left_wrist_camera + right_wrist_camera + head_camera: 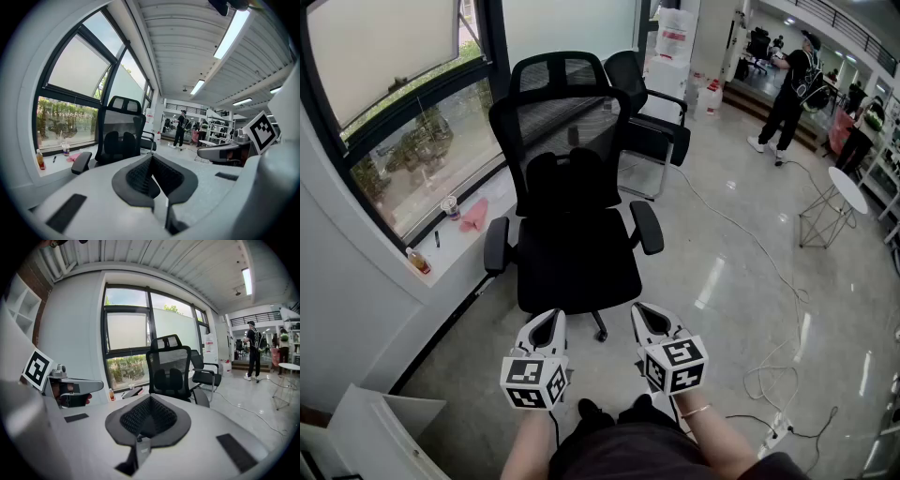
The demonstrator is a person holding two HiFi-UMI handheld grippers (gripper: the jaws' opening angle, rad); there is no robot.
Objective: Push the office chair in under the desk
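Very start, I'd say: the black mesh-back office chair (577,244) sits mid-frame, untouched, with no desk clearly in view. The left gripper (551,319) and right gripper (649,314) hang just below it, jaws together, both empty. Next up is probably planting them on the seat edge or armrests and shoving

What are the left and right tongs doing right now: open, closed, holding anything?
Left tongs: closed, holding nothing.
Right tongs: closed, holding nothing.
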